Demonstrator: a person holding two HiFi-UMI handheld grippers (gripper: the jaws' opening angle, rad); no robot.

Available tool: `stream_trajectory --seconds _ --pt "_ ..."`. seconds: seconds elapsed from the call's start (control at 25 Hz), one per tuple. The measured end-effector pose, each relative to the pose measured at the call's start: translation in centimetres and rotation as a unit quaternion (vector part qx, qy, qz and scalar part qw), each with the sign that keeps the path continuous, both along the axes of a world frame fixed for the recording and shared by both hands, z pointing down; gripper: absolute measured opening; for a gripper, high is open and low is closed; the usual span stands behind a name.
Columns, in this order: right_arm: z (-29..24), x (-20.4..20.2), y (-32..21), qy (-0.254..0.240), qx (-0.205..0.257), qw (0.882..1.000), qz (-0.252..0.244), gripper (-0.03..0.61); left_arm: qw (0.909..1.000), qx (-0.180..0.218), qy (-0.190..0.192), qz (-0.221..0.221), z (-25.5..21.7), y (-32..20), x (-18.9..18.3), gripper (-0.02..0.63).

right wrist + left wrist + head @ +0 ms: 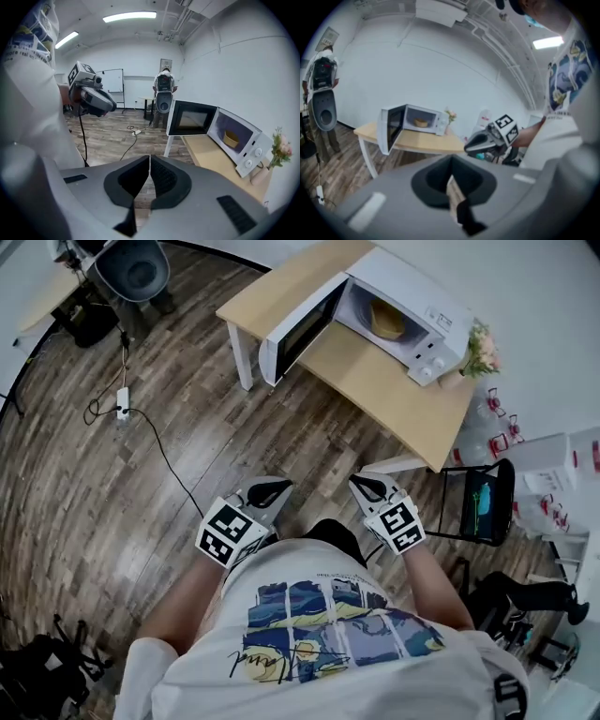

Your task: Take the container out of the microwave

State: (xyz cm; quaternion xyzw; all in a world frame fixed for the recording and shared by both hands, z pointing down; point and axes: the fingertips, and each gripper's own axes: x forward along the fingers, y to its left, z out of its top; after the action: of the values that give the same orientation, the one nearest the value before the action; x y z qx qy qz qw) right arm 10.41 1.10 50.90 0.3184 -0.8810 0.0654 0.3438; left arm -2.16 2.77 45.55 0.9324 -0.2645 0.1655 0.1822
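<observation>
I held both tools low at my waist, well apart from the worktop (375,381). The left hand-held gripper (270,491) had its jaws drawn together on nothing, with only a thin sliver of floor showing between them. The right hand-held gripper (368,486) was the same, its pads nearly meeting and empty. The container (386,320), a yellow bowl-like thing, sat inside the microwave (412,296). The door (295,329) stood wide open on the hinge side.

I judged the step in hand to be the approach, with no reach begun yet. To do it well I needed to square up in front of the cavity first, not come in at a slant. I also needed to spread the jaws before they reached the opening, not inside it. The right hand-held gripper looked the better choice, since the door crowded the left side. I meant to go in level, close on the near wall or rim of the container, lift it a little, and draw it straight out over the sill. I could not tell whether it held anything, so I planned to keep it upright. The flowers (480,351) just beside the control panel were the thing to keep my elbow away from.
</observation>
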Motion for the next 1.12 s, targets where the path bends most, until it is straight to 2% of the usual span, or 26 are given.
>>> stream_trajectory --seconds 0.12,0.28,0.64,0.88,1.12 --pt "0.3 0.2 -3.7 0.051 0.026 0.998 -0.006 0.011 0.9999 -0.008 0.003 -0.011 0.5 -1.9 -1.8 0.009" --pt "0.7 2.5 -9.6 0.114 0.045 0.992 -0.006 0.04 0.9995 -0.01 0.011 -0.027 0.3 -4.4 -2.6 0.009" --pt "3.0 9.6 -27.5 0.244 0.103 0.964 -0.012 0.04 0.9958 0.002 0.002 -0.092 -1.5 -12.9 -2.5 0.009" --pt "5.4 14.4 -37.5 0.281 0.091 0.955 0.016 0.048 0.9916 0.005 -0.003 -0.13 -2.2 -18.4 -1.0 0.009" --pt "7.1 16.2 -43.9 0.324 0.103 0.94 0.029 0.067 0.9892 -0.001 -0.003 -0.146 -1.8 -22.4 1.4 0.009"
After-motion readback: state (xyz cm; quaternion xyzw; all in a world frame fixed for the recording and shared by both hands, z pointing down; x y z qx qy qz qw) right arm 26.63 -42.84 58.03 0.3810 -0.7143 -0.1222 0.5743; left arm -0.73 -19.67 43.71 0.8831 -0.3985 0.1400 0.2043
